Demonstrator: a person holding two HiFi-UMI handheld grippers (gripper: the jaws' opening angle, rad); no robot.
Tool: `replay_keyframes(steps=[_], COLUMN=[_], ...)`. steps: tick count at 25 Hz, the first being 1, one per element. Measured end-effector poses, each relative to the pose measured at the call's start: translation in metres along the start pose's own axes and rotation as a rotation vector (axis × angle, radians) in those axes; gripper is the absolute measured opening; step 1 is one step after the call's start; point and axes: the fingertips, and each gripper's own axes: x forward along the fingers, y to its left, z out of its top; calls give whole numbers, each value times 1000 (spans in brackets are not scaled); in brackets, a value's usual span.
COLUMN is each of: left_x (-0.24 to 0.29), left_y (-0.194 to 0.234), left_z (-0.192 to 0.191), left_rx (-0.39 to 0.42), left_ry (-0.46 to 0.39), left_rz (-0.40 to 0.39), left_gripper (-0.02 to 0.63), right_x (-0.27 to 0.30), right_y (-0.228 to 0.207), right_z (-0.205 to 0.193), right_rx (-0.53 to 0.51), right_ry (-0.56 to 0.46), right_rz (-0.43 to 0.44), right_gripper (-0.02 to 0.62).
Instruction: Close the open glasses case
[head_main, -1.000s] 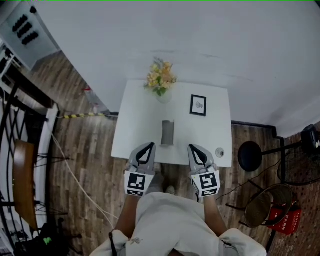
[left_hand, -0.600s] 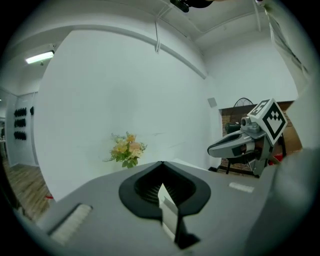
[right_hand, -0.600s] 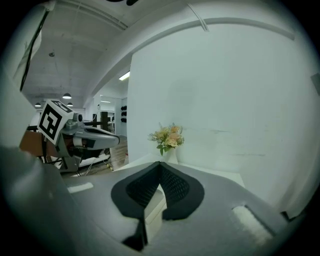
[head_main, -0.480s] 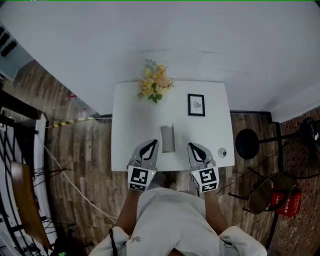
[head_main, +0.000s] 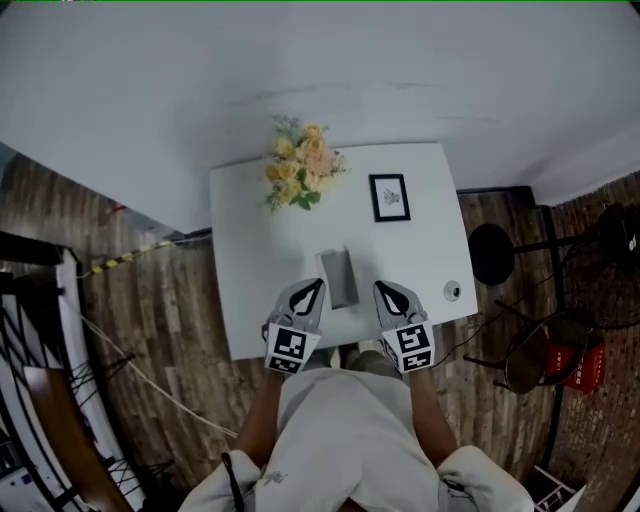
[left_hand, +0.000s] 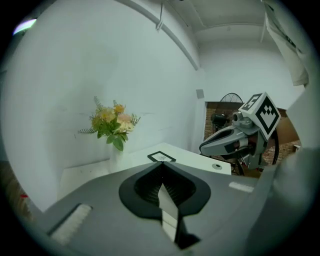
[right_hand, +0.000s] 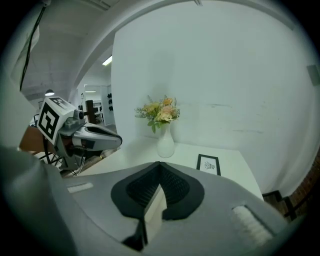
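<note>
The grey glasses case (head_main: 339, 277) lies on the white table (head_main: 250, 270) near its front edge; from above I cannot tell how far its lid stands open. My left gripper (head_main: 316, 285) is just left of the case and my right gripper (head_main: 379, 286) just right of it, both shut and holding nothing. In the left gripper view the shut jaws (left_hand: 161, 166) fill the lower frame and the right gripper (left_hand: 235, 142) shows beyond them. The right gripper view shows its own shut jaws (right_hand: 160, 165) and the left gripper (right_hand: 85, 135). The case is hidden in both gripper views.
A vase of yellow and peach flowers (head_main: 300, 165) stands at the table's back left, a black-framed picture (head_main: 389, 197) lies at the back right, and a small round object (head_main: 452, 291) sits near the front right corner. A black stool (head_main: 490, 255) stands right of the table.
Both grippers have moved forward from the table's front edge to either side of the case. The head view has shifted, so the table sits lower-left and turned in the picture.
</note>
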Motion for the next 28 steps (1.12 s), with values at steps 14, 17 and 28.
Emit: replay_keyframes(steps=[14, 17, 28], left_x=[53, 61, 82], left_y=[-19, -19, -24], left_z=[-67, -78, -112], left_rx=[-22, -31, -53], left_ry=[142, 167, 263], left_rz=[-131, -120, -94], left_gripper=[20, 20, 20], right_x=[37, 45, 68], right_y=[-9, -12, -9], right_z=[-57, -67, -94], right_rx=[49, 49, 47], right_ry=[149, 168, 231], right_rz=[-11, 11, 119], right_gripper=[3, 3, 3])
